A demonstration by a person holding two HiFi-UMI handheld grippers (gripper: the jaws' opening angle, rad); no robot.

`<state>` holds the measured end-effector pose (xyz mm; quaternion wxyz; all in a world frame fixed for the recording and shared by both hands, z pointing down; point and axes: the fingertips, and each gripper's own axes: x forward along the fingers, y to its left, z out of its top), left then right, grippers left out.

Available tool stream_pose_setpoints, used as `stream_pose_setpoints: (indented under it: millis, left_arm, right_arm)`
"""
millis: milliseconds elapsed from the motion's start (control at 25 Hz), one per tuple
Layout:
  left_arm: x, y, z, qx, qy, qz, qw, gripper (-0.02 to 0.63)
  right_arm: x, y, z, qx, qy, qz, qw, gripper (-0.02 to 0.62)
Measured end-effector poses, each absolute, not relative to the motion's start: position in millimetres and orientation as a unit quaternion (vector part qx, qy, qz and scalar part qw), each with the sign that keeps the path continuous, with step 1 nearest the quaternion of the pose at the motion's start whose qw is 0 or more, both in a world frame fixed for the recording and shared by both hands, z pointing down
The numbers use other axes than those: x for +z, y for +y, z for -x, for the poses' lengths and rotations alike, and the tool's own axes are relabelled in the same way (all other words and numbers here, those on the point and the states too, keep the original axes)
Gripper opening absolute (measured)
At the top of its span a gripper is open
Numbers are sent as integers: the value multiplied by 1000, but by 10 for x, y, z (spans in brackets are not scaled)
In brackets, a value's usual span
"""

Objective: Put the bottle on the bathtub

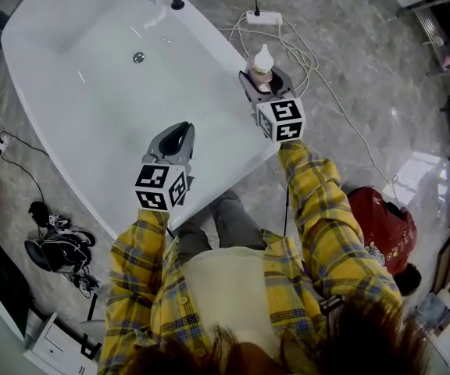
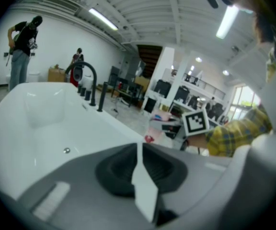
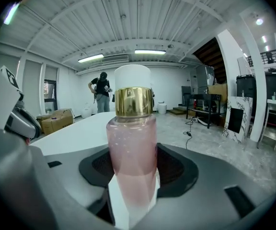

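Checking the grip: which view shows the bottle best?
Right gripper view: the bottle stands large, upright in the right claw. Head view shows it small from above; left gripper view, not clearly.

Ceiling strip lights (image 3: 150,51) wash the hall evenly, streaking the white bathtub (image 1: 92,108) with highlights; daylight glares off the marble floor (image 1: 418,172) to my right. Both my gripper views bow and blacken at the corners (fisheye lenses), nearest foreground out of focus.

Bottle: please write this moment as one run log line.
right hand-held gripper: shut on bottle | bottle: upright, at bathtub rim | left hand-held gripper: shut, empty
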<state>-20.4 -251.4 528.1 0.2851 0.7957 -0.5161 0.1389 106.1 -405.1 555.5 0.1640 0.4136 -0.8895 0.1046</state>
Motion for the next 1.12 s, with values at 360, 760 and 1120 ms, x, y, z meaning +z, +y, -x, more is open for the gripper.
stream_pose_setpoints:
  millis: [360,760,1120]
  left_arm:
    - [5274,-2477,165,139,-502,-803,289,37]
    - [5206,-2466,170,125,-496,-810,286,37]
    - [5137,-2414,213,116,-490,-817,281,37]
  right_arm:
    - [5570,-3978,-1089,108,-890,-406,176,232]
    - [5621,-3986,-1083,125,-882,-407,201,232]
    - [5591,-3860,-1157,137,-868,-429,208,232]
